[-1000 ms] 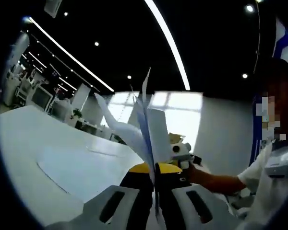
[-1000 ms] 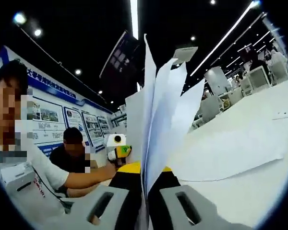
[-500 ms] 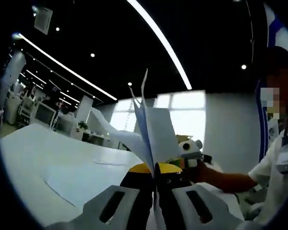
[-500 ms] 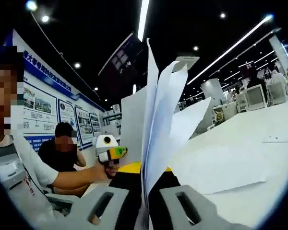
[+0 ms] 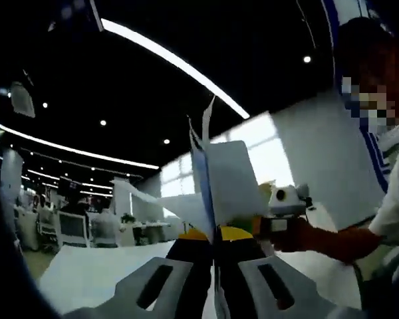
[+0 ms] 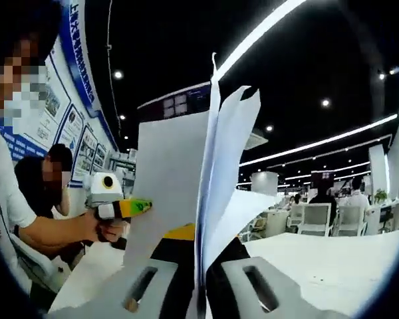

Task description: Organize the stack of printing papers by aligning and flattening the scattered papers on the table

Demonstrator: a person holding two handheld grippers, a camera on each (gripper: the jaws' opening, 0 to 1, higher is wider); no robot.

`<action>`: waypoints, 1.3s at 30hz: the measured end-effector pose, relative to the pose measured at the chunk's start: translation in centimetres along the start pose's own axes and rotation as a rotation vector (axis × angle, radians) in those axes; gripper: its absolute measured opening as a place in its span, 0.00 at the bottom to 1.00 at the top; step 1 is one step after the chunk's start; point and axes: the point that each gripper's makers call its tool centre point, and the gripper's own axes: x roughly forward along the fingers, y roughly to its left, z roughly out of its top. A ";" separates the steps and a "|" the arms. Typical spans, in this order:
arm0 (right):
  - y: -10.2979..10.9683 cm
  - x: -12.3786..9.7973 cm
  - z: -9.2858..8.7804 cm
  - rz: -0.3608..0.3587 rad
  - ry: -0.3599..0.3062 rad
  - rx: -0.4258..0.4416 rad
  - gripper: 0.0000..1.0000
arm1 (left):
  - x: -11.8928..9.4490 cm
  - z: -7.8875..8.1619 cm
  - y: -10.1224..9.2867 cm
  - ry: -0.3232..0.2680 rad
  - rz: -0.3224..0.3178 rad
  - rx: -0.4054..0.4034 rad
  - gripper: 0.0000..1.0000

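Up at frame centre, my left claw (image 5: pixel 215 256) and right claw (image 6: pixel 199 266) each pinch the papers (image 6: pixel 209 179), a fanned sheaf standing on edge above the white bench (image 6: pixel 332 256). At left in the right gripper view, the person's hand (image 6: pixel 106 229) grips the other handle.

The bottom edges of the papers (image 5: pixel 216 183) sink down between the left gripper (image 5: pixel 215 279) jaws, so where they end is hidden. In the right gripper view the papers (image 6: pixel 199 179) stand right in front of the right gripper (image 6: pixel 201 282) and cover the room behind them. The tabletop (image 6: pixel 332 262) off to the gripper's right is cut off by the picture's edge. The people sitting far beyond it are too small to make out.
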 end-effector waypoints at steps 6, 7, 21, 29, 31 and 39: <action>-0.7 -0.4 -1.9 -0.036 0.031 0.044 0.00 | 0.3 -2.0 1.1 0.009 0.074 -0.014 0.13; -1.1 -0.4 -2.6 -0.043 0.049 0.081 0.07 | -0.1 -3.0 1.5 0.024 0.084 -0.026 0.16; -2.2 -1.3 -2.0 -0.036 0.006 0.192 0.45 | -1.4 -2.3 2.1 0.007 0.081 -0.083 0.28; -1.6 -1.5 -1.9 0.014 0.015 0.205 0.53 | -1.0 -2.4 1.5 0.016 0.067 -0.084 0.27; -1.1 -1.1 -2.2 0.031 0.017 0.226 0.57 | -0.7 -2.7 1.1 0.015 0.064 -0.092 0.28; -0.5 -0.5 -3.1 0.026 0.048 0.181 0.69 | 0.8 -3.3 -0.2 0.029 0.054 -0.064 0.28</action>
